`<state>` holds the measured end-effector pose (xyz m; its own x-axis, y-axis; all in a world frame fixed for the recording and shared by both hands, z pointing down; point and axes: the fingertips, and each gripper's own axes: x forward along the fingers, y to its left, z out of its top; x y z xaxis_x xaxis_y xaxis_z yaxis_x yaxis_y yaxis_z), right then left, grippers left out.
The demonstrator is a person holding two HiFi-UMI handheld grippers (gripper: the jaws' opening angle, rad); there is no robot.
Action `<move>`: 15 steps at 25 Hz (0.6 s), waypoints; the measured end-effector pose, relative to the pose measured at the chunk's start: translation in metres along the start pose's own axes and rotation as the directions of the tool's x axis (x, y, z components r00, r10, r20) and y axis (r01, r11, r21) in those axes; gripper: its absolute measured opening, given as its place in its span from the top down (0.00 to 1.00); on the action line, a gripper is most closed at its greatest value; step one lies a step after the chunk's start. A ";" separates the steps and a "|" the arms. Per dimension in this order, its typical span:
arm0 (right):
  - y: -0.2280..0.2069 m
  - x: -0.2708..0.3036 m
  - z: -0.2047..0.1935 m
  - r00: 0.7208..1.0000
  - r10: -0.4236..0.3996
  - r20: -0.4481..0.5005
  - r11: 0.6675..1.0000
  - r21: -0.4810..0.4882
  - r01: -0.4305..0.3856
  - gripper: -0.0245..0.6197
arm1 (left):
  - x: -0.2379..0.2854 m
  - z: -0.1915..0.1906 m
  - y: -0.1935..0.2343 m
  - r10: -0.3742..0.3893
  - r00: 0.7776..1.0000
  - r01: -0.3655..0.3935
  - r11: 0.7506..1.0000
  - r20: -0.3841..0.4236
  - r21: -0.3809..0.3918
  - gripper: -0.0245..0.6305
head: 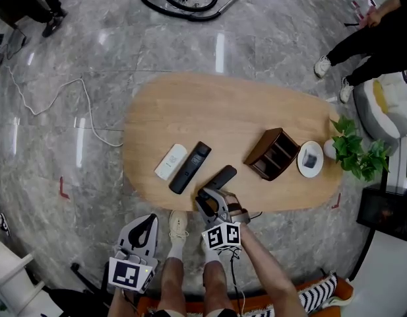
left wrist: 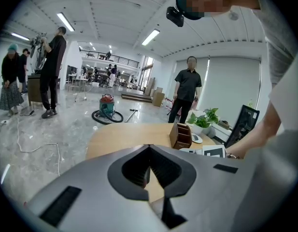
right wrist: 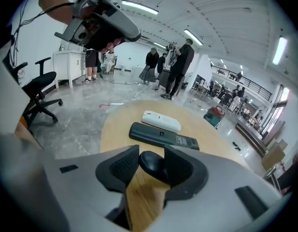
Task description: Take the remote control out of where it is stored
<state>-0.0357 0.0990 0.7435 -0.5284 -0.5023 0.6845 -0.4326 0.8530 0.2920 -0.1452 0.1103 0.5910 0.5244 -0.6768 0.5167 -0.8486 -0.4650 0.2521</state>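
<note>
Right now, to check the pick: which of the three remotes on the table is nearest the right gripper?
The short black remote, its rounded end between the open jaws of the right gripper; the long black remote and white remote lie apart.

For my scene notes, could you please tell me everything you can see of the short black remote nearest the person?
The short black remote is a slim, plastic-looking bar with rounded ends. It lies flat on the wooden table near its edge, angled, apart from the longer black remote beside it. Its near end sits between the open jaws of the right tongs; whether they touch it is unclear.
</note>
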 end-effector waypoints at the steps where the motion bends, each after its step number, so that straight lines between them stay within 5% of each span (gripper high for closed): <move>1: 0.000 0.002 -0.001 1.000 0.000 -0.001 1.000 0.006 0.000 0.74 | 0.001 0.000 0.000 0.000 1.000 0.000 1.000 -0.002 0.000 0.95; 15: 0.002 0.013 -0.019 1.000 -0.005 -0.029 0.997 0.083 0.007 0.74 | 0.007 -0.008 0.009 0.003 1.000 -0.003 1.000 -0.020 -0.007 0.96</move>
<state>-0.0294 0.0969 0.7654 -0.5052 -0.5021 0.7019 -0.4952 0.8347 0.2407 -0.1496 0.1065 0.6031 0.5202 -0.6667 0.5337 -0.8508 -0.4587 0.2562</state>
